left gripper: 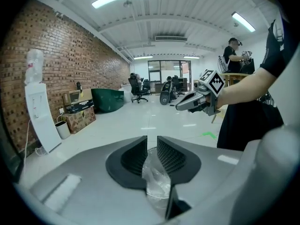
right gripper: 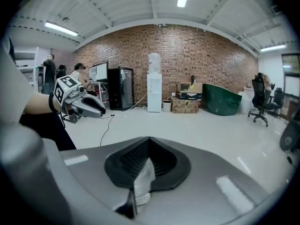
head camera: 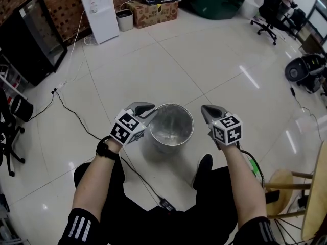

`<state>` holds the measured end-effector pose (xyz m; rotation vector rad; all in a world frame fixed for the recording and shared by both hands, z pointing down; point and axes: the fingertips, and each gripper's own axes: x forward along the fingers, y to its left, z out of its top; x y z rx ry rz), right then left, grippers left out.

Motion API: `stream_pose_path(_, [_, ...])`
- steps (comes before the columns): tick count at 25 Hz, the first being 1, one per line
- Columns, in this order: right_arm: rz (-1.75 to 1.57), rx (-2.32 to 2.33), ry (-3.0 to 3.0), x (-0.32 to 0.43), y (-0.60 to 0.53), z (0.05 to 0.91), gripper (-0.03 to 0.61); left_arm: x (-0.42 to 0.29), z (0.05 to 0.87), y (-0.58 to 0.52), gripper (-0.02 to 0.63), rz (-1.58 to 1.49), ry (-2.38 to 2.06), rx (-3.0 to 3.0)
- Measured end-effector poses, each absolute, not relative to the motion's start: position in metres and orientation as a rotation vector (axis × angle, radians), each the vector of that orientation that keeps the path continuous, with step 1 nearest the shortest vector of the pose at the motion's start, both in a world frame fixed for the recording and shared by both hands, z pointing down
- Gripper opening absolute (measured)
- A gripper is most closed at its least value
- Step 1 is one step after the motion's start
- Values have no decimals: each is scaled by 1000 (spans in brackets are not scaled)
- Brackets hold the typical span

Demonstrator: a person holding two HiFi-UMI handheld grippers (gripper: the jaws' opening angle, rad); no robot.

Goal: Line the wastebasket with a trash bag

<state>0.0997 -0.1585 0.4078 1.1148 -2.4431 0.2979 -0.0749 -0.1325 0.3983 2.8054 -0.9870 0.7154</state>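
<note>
The round shiny metal wastebasket (head camera: 171, 131) stands on the pale tiled floor (head camera: 204, 60) in the head view, below and between the two sets of jaws. The left gripper (head camera: 149, 108) hangs over its left rim and the right gripper (head camera: 206, 111) just outside its right rim. Ahead of both jaws the floor runs wide and bare. Behind the jaws, a thin black cable (head camera: 76, 117) trails across the tiles on the left, a dark shoe (head camera: 204, 166) sits close to the basket's near side, and a round wooden stool (head camera: 283, 182) stands off to the right. The basket's inside looks crinkled, but whether that is film or metal cannot be told here.

In the left gripper view, the left gripper (left gripper: 152, 143) has its jaws drawn almost together, with only a narrow slit at the tips. A bunch of clear thin plastic trash bag (left gripper: 157, 177) is pinched between the ribbed pads and spills back behind them. The right gripper (left gripper: 183, 106) floats up and to the right of these jaws, well apart, with open floor beyond.

In the right gripper view, the right gripper (right gripper: 149, 140) has its jaws fully together at the tips. A flat fold of the bag (right gripper: 143, 175) is nipped between the pads. The left gripper (right gripper: 99, 110) shows to the left of these jaws, with clear floor ahead.
</note>
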Motion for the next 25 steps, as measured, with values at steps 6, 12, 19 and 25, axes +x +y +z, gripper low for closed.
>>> stream_pose_path(6, [493, 993, -2690, 68, -162, 387, 6, -57, 406, -132, 103, 749, -835, 2814])
stream_pose_path(12, [418, 840, -2743, 46, -162, 371, 6, -50, 406, -136, 127, 754, -768, 2838])
stream_pose_path(19, [278, 743, -2741, 31, -151, 373, 6, -53, 391, -133, 141, 683, -768, 2927])
stream_pose_path(25, [257, 737, -2753, 29, -148, 370, 6, -44, 392, -130, 156, 674, -737, 2936])
